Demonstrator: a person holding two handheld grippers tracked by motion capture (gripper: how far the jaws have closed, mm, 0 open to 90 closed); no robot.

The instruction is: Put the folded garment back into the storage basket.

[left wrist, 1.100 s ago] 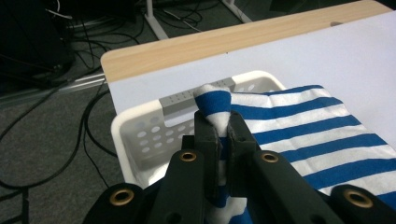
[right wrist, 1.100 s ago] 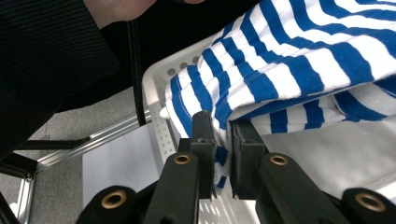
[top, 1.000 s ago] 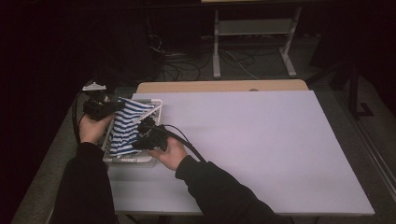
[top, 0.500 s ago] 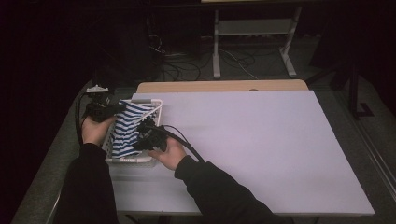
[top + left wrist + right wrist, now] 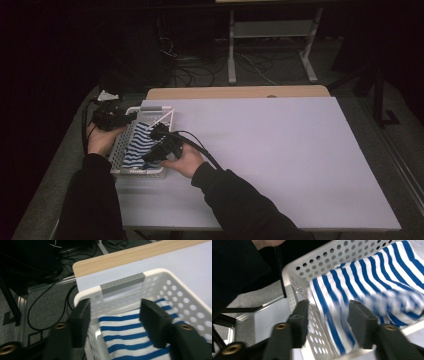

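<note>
Since the earlier frame, both of my hands have shifted slightly along the white basket [image 5: 120,150], and the left gripper [image 5: 113,325] now straddles the basket's corner wall near the grey handle [image 5: 123,284]. Its jaws stand spread, one outside the wall and one inside above the striped cloth [image 5: 125,340], gripping nothing. The right gripper [image 5: 328,322] likewise has its jaws parted, poised over the striped cloth at the basket's near wall. The cloth lies crumpled inside the basket, at the left edge of the table [image 5: 280,150]. Risk: closing the left jaws here would clamp the wall, not the fabric, and could drag or tip the light basket off the table edge.
</note>
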